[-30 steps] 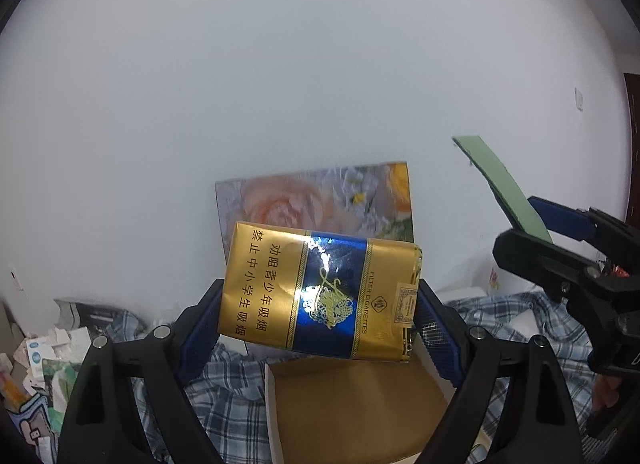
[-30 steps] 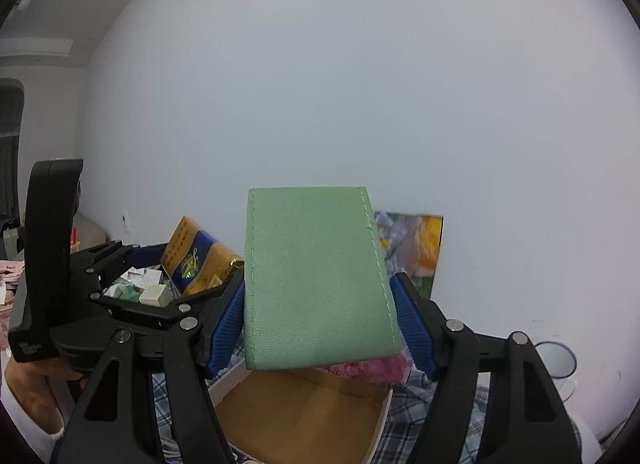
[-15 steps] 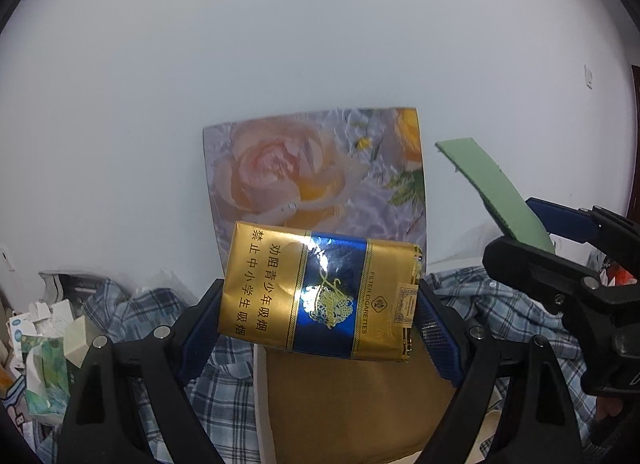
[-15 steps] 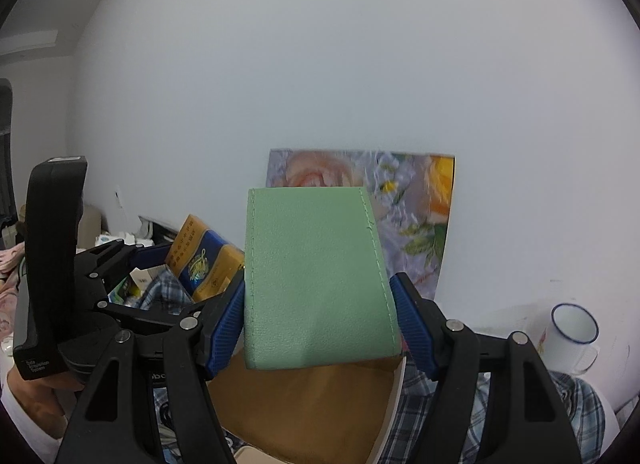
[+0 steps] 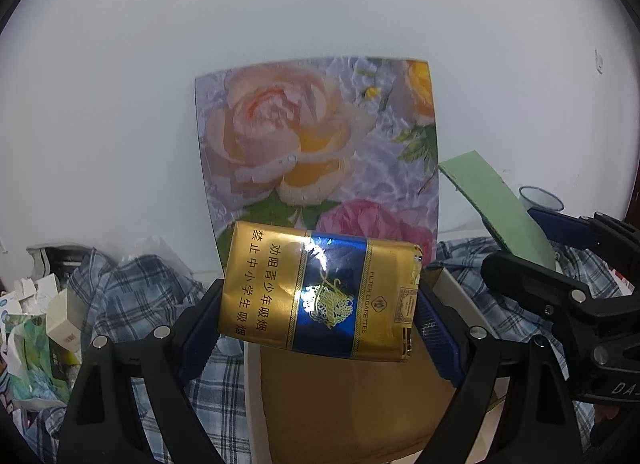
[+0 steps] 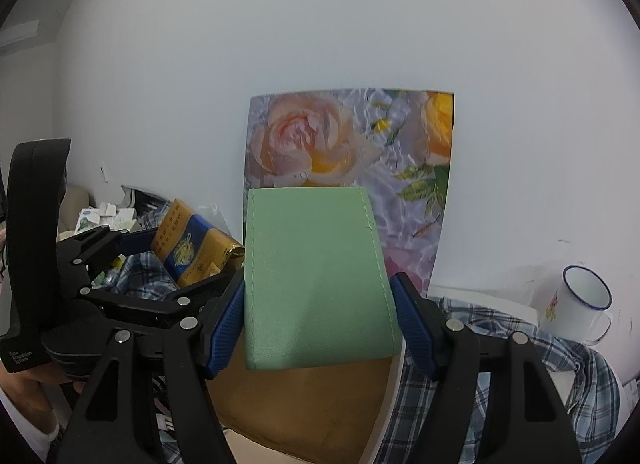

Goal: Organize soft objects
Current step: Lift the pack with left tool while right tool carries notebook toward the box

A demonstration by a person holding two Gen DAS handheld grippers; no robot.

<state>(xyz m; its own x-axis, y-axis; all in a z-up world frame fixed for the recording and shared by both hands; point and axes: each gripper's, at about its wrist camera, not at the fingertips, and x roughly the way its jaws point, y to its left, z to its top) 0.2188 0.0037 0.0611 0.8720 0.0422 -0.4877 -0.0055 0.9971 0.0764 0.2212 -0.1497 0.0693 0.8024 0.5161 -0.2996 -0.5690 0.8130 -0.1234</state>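
The gold-and-blue foil soft cigarette pack (image 5: 320,296) reads "FILTER CIGARETTES" beside its blue band, and "劝阻青少年吸烟 禁止中小学生吸烟" in red on the gold.

your left gripper (image 5: 318,316) clamps the pack (image 5: 320,290); your right gripper (image 6: 320,318) beside it clamps the green pouch (image 6: 316,280), both tilted slightly downward.

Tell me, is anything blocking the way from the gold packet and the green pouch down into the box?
Nothing visible is. The gold packet in the left gripper and the green pouch in the right gripper both hang above the open cardboard box, whose visible brown floor looks bare.
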